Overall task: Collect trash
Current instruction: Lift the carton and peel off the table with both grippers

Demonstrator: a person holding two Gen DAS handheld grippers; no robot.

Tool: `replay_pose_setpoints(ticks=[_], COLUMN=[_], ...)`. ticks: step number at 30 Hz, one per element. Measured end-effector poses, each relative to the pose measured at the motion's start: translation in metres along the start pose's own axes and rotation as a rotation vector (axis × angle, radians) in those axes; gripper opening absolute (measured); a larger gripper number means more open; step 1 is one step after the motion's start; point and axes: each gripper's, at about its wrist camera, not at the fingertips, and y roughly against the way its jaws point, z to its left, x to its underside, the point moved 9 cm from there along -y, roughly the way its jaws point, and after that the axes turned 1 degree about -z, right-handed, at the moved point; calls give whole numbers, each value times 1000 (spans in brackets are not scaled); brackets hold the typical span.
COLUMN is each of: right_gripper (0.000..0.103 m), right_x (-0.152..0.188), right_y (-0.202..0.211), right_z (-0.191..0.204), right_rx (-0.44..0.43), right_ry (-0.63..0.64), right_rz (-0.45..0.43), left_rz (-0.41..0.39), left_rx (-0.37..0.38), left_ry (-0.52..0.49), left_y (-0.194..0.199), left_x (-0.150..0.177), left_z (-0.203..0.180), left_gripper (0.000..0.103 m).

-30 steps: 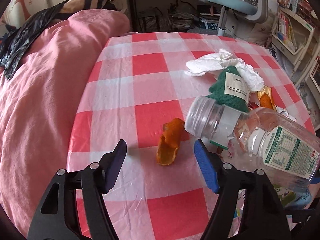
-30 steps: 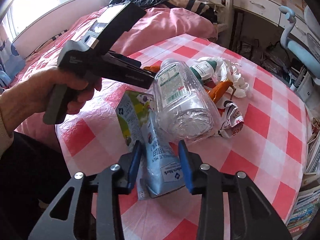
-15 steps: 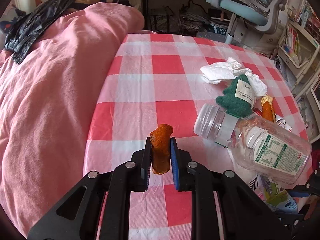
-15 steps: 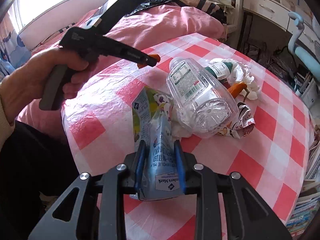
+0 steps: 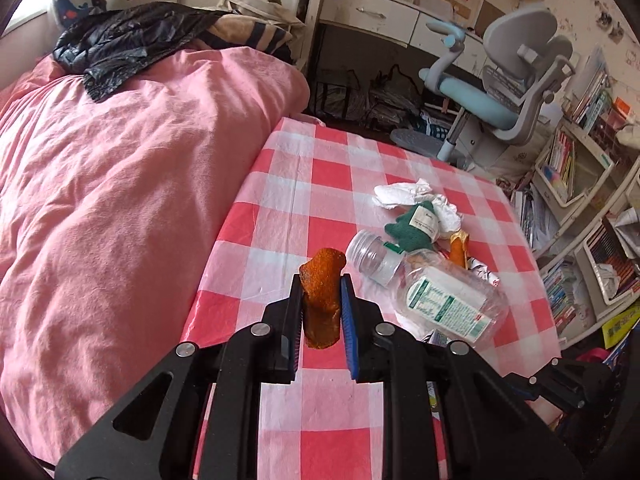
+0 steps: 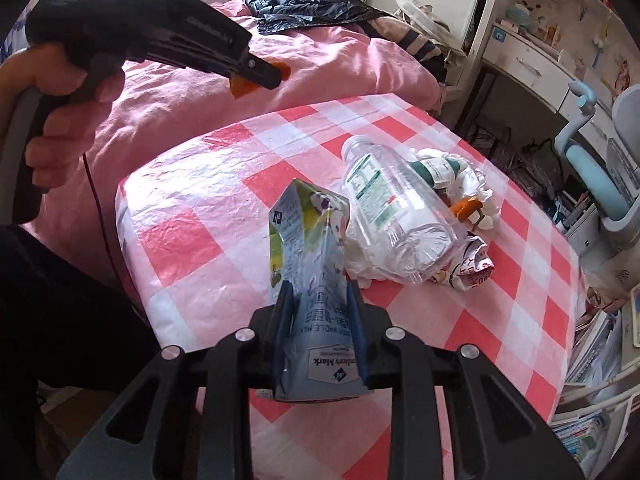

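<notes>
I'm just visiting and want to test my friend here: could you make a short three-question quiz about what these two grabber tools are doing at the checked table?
1. True or false: the left gripper is shut on an orange peel.
2. What does the right gripper hold: (a) the clear plastic bottle, (b) the flattened milk carton, (c) the crumpled white tissue?
3. Fill in: the clear plastic bottle lies on its ____ on the red and white checked tablecloth.

Key:
1. True; the peel is pinched between the pads, lifted off the cloth.
2. (b).
3. Side.
</notes>
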Motion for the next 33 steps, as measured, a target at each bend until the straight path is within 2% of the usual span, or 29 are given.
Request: replay_pose_setpoints(ticks=[6,20,33], right_gripper=[27,27,27], right_x=[-13,-29,-22], right_y=[29,57,67], right_z=[-5,-42,-67], right_rx=[28,59,91], right_ry=[-47,-192,-248], right_rz=[-112,-241,-273], left_rz=[-43,-57,-76], left_rx=[22,21,52], left_ry=[17,-63,-140], left_y=[15,14,12], left_x=[-1,-5,-3], left_z=[2,-22,-58], left_gripper=[17,17,17])
